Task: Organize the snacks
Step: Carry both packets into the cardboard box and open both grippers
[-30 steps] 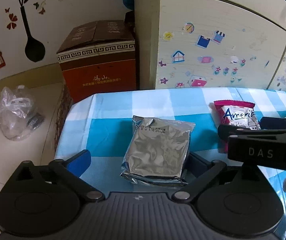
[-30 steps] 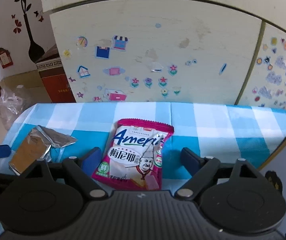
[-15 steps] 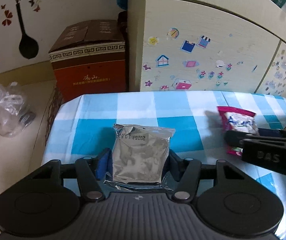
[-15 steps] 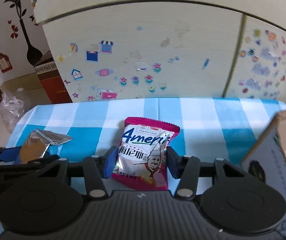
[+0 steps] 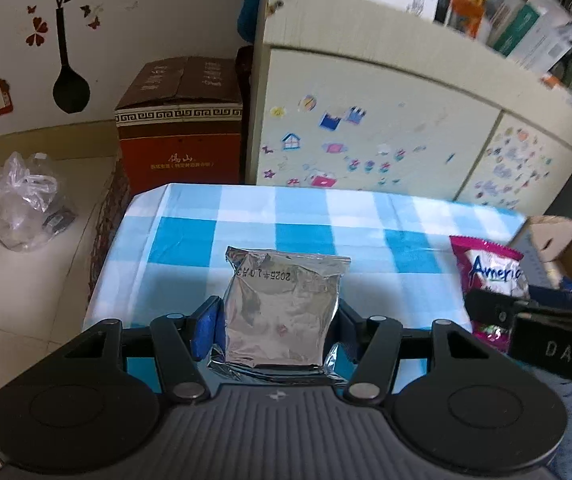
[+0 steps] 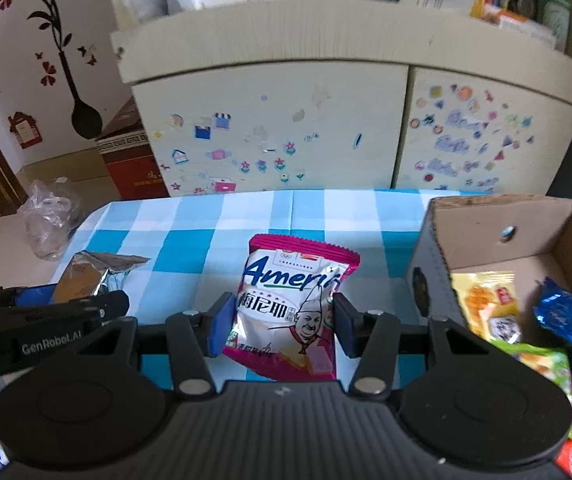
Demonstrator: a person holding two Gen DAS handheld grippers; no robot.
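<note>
My left gripper is shut on a silver foil snack packet and holds it above the blue checked tablecloth. My right gripper is shut on a pink "Ameria" snack packet, also lifted over the cloth. The pink packet shows at the right of the left wrist view; the silver packet shows at the left of the right wrist view. An open cardboard box with several snack packets inside stands at the right.
A cream cabinet with stickers stands behind the table. A brown carton and a clear plastic bag sit on the floor to the left. The table's left edge drops off near the silver packet.
Both grippers closed on their packets and lifted them off the cloth. The views rose and pulled back, and the cardboard box came into view at the right.
</note>
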